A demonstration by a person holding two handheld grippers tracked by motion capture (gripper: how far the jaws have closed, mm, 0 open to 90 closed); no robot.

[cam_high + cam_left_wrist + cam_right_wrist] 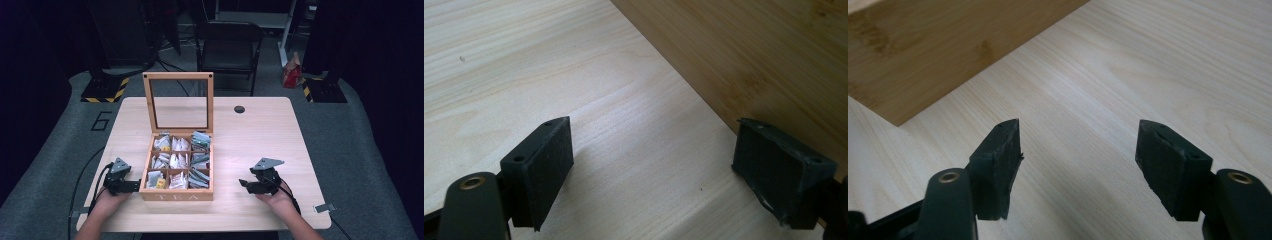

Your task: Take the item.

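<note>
I have the wooden tea box (176,192) sitting near the front middle of the worktop (260,130), its glass-paned lid (178,102) standing upright at the back and all nine compartments showing, packed with tea bags (172,162). My left tongs (134,186) rest low on the worktop just beside the box's left wall; in the left gripper view one pad (781,167) sits right against that wall, though I cannot tell if it truly touches. They are spread wide and hold nothing. My right tongs (243,183) lie apart from the box's right side, also spread and empty, with bare wood between the pads in the right gripper view. As I judge it, the lid is already open, but no bag is lifted out and the box is not gripped, so the real handling is all ahead.
</note>
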